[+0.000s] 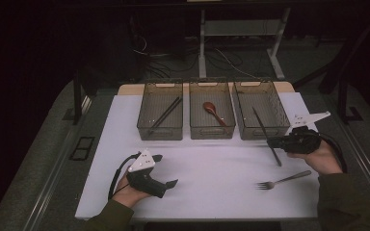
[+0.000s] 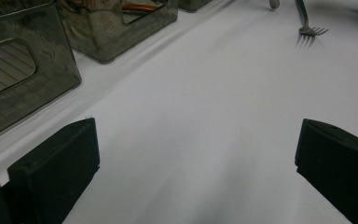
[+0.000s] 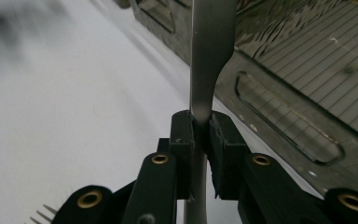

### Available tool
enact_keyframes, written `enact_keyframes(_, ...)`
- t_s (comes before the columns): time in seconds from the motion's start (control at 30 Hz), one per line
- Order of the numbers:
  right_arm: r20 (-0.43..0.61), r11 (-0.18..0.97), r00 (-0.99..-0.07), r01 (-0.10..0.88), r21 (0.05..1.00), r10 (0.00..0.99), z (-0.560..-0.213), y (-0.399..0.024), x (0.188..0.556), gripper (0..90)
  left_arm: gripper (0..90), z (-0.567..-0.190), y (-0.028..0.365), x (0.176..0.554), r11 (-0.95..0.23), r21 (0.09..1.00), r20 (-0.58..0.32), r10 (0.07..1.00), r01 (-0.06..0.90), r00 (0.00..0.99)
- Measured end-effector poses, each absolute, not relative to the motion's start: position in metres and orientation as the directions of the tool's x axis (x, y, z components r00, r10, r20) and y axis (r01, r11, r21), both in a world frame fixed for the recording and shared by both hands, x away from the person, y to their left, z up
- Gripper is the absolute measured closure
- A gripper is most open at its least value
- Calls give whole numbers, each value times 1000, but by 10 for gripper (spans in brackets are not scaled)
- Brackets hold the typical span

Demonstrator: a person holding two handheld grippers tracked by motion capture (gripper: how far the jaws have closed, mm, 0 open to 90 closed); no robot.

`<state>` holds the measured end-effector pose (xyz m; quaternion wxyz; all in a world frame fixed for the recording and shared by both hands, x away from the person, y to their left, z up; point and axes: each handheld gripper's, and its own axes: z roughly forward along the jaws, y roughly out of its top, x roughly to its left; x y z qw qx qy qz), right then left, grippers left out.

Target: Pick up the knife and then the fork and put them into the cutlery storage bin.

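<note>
- The right gripper (image 1: pixel 271 142), black with a grey three-cornered plate on top, has its jaws pressed narrow onto a long, flat, grey metal knife (image 1: pixel 266 136); the right gripper view shows the pads clamped on the metal knife (image 3: pixel 210 56) at its narrow neck.
- From above, the knife runs slantwise: its far end lies over the front wall of the right-hand smoky translucent plastic bin (image 1: pixel 262 109), and its near end points down towards the white table mat (image 1: pixel 207 168). Whether the near end touches the mat cannot be told.
- A silver metal fork (image 1: pixel 283 181) lies flat on the mat, near the right hand and apart from the knife, tines towards the left.
- The left gripper (image 1: pixel 165 170) rests low over the mat at the near left, jaws spread wide with nothing between them; the left gripper view shows bare mat between its jaws.
- Three bins stand in a row at the far side of the mat. The left bin (image 1: pixel 160 109) holds a pair of dark chopsticks (image 1: pixel 165 113); the middle bin (image 1: pixel 211 109) holds a reddish-brown wooden spoon (image 1: pixel 214 111).
</note>
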<state>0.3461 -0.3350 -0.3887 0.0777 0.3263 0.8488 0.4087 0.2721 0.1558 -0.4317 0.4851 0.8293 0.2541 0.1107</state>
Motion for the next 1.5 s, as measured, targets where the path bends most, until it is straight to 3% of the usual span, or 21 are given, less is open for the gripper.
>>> enact_keyframes(0.57,144,304,-682,492,816,717,-355,-343,354,805,0,-431,157,272,-394,861,-69,535,320,842)
enact_keyframes(1.1,95,273,-617,474,838,781,-313,-335,389,804,0,-430,157,271,-391,863,-61,549,321,833)
enact_keyframes(1.5,68,256,-529,514,819,846,-322,-333,428,804,0,-429,156,270,-384,868,-63,543,315,837)
